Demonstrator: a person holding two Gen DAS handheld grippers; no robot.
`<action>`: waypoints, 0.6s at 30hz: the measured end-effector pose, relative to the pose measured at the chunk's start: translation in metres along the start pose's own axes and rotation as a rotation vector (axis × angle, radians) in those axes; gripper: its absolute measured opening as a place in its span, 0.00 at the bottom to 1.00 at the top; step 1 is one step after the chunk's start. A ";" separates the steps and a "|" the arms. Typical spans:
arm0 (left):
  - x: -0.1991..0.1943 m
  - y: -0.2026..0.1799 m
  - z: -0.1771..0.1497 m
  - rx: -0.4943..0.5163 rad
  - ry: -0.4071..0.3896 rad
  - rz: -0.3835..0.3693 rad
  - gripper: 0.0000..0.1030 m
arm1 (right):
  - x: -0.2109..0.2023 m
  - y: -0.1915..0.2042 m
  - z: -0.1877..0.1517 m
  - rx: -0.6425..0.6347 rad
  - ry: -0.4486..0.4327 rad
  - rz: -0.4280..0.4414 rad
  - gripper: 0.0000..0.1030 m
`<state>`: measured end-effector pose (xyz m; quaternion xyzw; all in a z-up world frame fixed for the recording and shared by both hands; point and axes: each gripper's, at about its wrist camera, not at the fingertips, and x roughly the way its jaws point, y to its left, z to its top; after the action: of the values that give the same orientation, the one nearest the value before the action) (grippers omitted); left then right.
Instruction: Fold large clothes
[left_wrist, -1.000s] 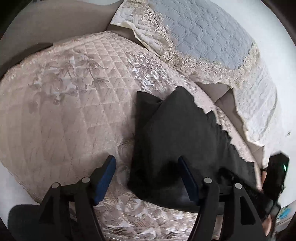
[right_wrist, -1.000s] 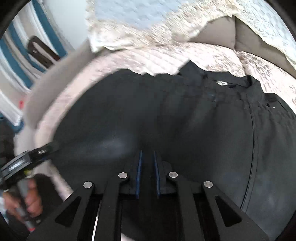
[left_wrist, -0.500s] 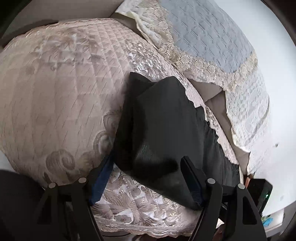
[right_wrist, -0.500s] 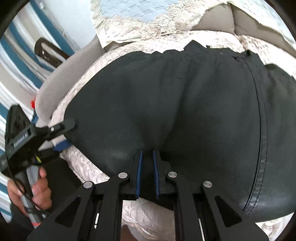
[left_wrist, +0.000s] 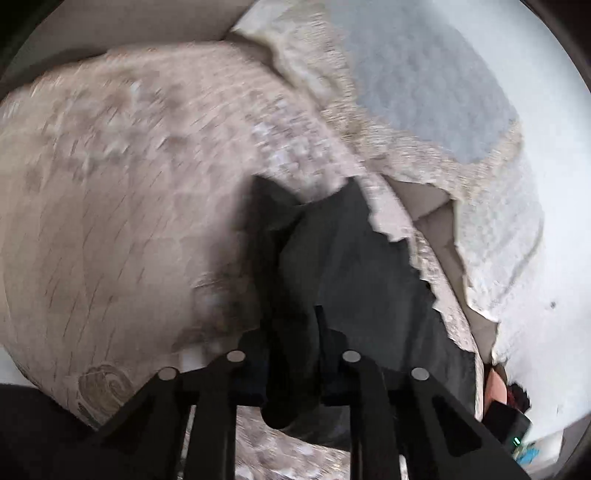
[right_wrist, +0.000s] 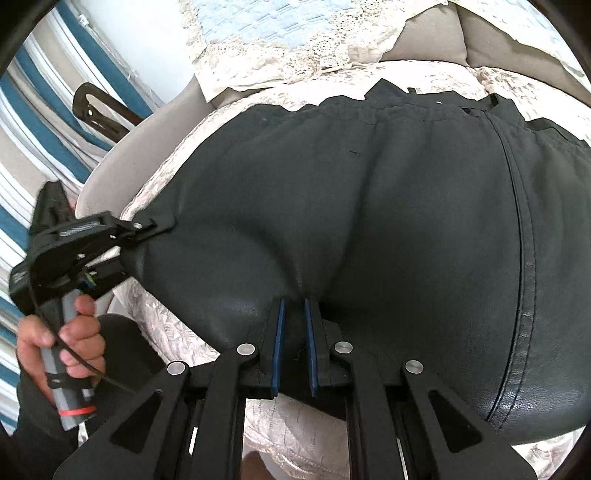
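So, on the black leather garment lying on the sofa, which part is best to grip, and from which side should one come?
Grip the near hem of the black leather garment, coming from the sofa's front edge, low. That edge lies free over the quilted cover, so thin fingers can pinch it. The right gripper already clamps it mid-hem; the left gripper is closing on the corner. The thick seam is stiffer, so avoid it.

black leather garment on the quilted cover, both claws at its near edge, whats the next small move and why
Probably lift the near edge together and carry it toward the far edge: the right claw pinches the black leather garment, and the left claw is closing on its corner.
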<state>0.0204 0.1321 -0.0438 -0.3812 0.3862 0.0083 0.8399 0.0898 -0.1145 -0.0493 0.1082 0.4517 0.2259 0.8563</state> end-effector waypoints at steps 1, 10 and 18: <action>-0.006 -0.008 0.000 0.025 -0.009 -0.017 0.16 | 0.000 -0.001 0.000 0.000 0.002 0.002 0.09; -0.040 -0.119 -0.008 0.347 -0.030 -0.201 0.15 | -0.067 -0.032 -0.005 0.091 -0.091 0.016 0.10; 0.008 -0.212 -0.059 0.602 0.122 -0.337 0.15 | -0.139 -0.091 -0.041 0.240 -0.200 -0.045 0.10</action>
<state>0.0534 -0.0584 0.0615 -0.1749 0.3524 -0.2676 0.8795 0.0140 -0.2626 -0.0072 0.2214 0.3903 0.1390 0.8828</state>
